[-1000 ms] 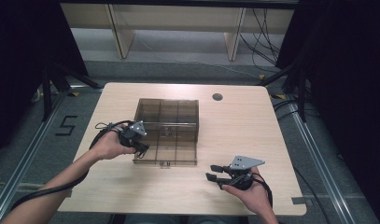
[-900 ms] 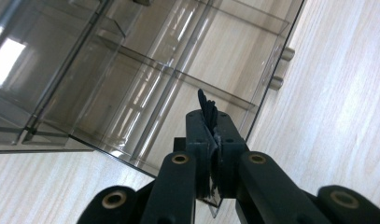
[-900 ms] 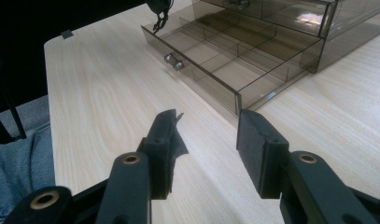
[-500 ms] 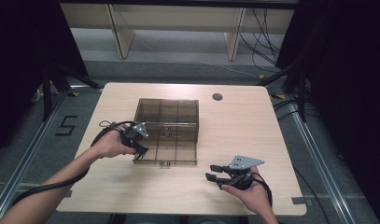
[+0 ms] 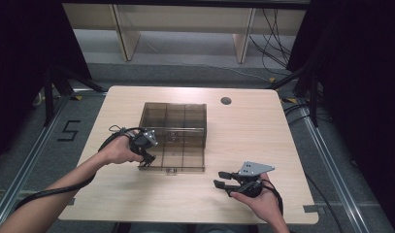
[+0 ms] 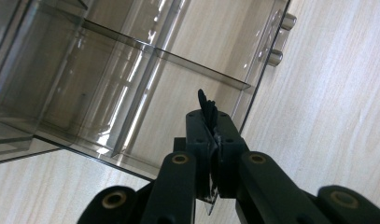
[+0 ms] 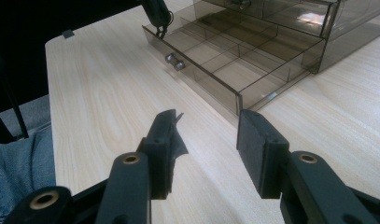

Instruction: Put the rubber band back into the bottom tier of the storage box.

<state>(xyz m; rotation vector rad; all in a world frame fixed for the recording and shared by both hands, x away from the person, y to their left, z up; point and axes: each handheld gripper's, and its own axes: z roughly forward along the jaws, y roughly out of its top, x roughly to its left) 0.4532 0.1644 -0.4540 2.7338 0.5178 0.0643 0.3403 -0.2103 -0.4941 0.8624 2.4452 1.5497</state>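
A white figure "5" [image 5: 69, 130] is marked on the grey floor left of the table; no other writing can be read.

A smoky transparent plastic organiser box [image 5: 173, 116] sits near the middle of the pale wooden tabletop [image 5: 263, 136]. Its shallow drawer [image 5: 178, 158] is pulled out toward the near edge, divided into compartments by thin clear walls, and every compartment that can be seen holds nothing. Two small metal knobs [image 7: 175, 61] stand on the drawer's front wall.

The left gripper [image 5: 147, 154] is at the drawer's near left corner. In the left gripper view its jaws are pressed together on the drawer's thin clear side wall [image 6: 131, 163], close to the front corner, the pads meeting with the plastic edge between them.

The right gripper [image 5: 223, 179] is held low over the tabletop to the right of and nearer than the drawer, well apart from it. Its jaws stand wide apart with nothing between them, pointing left toward the drawer's front right corner. A round dark hole [image 5: 226, 101] lies in the tabletop at the far side.
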